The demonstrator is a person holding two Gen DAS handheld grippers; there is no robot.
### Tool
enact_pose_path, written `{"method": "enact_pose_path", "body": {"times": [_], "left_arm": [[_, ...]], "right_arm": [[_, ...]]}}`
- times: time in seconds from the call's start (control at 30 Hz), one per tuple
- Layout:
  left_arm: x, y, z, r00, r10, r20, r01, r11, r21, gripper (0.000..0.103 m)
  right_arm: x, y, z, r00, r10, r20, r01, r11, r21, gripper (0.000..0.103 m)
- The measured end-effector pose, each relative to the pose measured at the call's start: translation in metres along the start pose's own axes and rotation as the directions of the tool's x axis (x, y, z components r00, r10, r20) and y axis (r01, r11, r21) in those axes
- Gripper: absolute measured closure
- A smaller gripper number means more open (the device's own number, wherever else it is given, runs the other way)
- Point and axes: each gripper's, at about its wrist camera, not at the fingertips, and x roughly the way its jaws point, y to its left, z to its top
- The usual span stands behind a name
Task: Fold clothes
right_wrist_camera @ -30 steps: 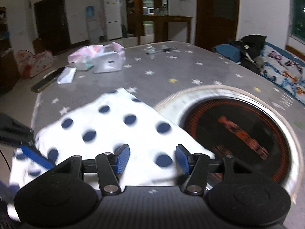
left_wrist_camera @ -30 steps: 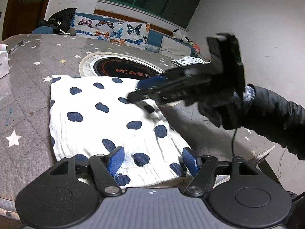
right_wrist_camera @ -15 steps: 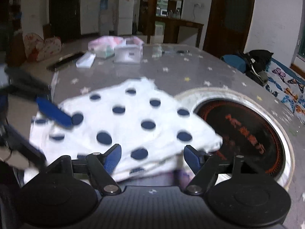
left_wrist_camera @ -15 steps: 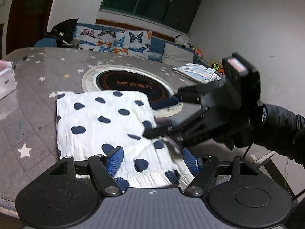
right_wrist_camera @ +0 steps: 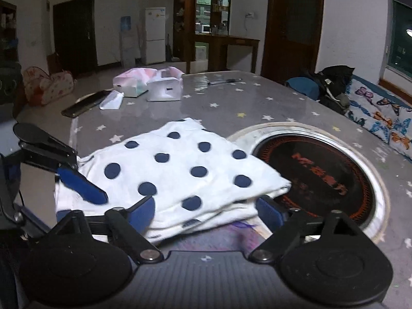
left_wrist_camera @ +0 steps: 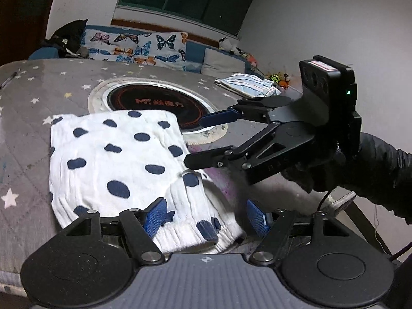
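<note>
On the starred table [left_wrist_camera: 38, 134], beside the round hob [left_wrist_camera: 157, 105], the spotted garment [left_wrist_camera: 116, 159] lies folded in layers. At its 5 o'clock corner the left gripper [left_wrist_camera: 208, 216] is spread, at 3 o'clock the right gripper [left_wrist_camera: 195, 141] too, neither pinching cloth. It fits a finished fold or a pause before another; a further fold would call for pinching an edge.

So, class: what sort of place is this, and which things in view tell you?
Most likely a home living and dining room: a fridge by the far wall, a butterfly-print sofa under the window, and a table with a built-in hob.
</note>
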Motion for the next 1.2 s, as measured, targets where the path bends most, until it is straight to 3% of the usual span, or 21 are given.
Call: {"method": "enact_pose_path", "body": {"times": [0.23,0.47,0.7,0.87,1.2], "left_arm": [[-0.029,0.001,-0.007,0.999,0.017,0.035,-0.018,1.000,0.014,0.031],[-0.057,0.009,-0.018,0.992,0.117,0.047,-0.118,0.992,0.036,0.027],[-0.053,0.004,-0.038,0.976,0.218,0.008,-0.217,0.969,0.114,0.024],[-0.046,0.008,-0.043,0.960,0.279,-0.012,-0.276,0.955,0.108,0.024],[-0.033,0.010,-0.047,0.928,0.373,-0.020,-0.366,0.920,0.140,0.022]], "right_arm": [[0.006,-0.008,-0.004,1.000,-0.004,-0.017,0.005,0.999,0.053,0.011],[0.000,-0.021,-0.004,1.000,-0.029,0.011,0.027,0.992,0.120,0.006],[-0.003,-0.022,-0.001,0.997,-0.037,0.068,0.024,0.983,0.182,0.000],[-0.006,-0.020,0.002,0.994,-0.056,0.097,0.034,0.974,0.223,0.000],[0.008,-0.027,0.005,0.996,-0.031,0.085,0.010,0.971,0.239,0.000]]}}
